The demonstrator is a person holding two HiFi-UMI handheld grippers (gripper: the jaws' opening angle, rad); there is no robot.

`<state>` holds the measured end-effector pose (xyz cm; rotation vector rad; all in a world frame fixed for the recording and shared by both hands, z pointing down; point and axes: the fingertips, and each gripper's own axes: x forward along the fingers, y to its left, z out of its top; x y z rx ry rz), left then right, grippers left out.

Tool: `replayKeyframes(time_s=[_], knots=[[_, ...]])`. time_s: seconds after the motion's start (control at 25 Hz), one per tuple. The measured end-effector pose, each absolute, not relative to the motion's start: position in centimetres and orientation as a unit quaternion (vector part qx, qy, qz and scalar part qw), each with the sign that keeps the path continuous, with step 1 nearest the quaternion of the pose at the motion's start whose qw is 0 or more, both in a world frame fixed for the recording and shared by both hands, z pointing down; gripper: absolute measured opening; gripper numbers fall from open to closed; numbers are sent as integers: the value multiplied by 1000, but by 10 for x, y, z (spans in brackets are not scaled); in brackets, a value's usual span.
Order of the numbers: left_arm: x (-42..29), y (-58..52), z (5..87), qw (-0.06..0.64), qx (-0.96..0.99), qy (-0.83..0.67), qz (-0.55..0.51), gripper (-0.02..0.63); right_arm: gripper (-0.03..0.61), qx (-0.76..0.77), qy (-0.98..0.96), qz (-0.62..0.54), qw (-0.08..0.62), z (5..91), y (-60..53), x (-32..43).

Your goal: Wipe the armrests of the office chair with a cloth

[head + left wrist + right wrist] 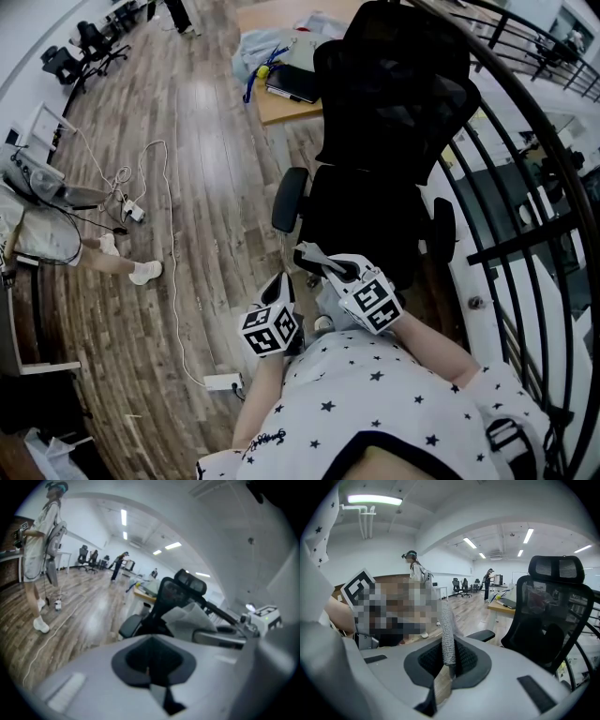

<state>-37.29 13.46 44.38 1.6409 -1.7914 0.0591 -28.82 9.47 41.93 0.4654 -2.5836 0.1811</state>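
The black office chair (394,122) stands in front of me, its left armrest (289,199) and right armrest (442,228) both bare. My right gripper (311,253) is held close to my body, just short of the seat. It is shut on a pale cloth (448,634) that stands up edge-on between its jaws (447,663). The left gripper view shows this cloth (190,616) as a crumpled white fold in front of the chair. My left gripper (281,283) hangs beside the right one, jaws together with nothing in them (150,670). Neither gripper touches the chair.
A wooden desk (281,108) with a dark notebook (292,82) stands behind the chair. A black railing (525,187) curves along the right. A white cable (169,244) and a power strip (223,382) lie on the wood floor. A person (42,564) stands at the left.
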Motion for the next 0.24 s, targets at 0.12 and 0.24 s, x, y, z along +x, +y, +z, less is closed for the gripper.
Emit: replayKeyframes(time_s=[0.12,0.24], knots=[[-373,132,443,349,633,-691,23,8,25,172,-950,69,251,419,92,-288],[-373,131,443,348,633,-691,23,8,25,171,-950,69,251,418,92,-289]])
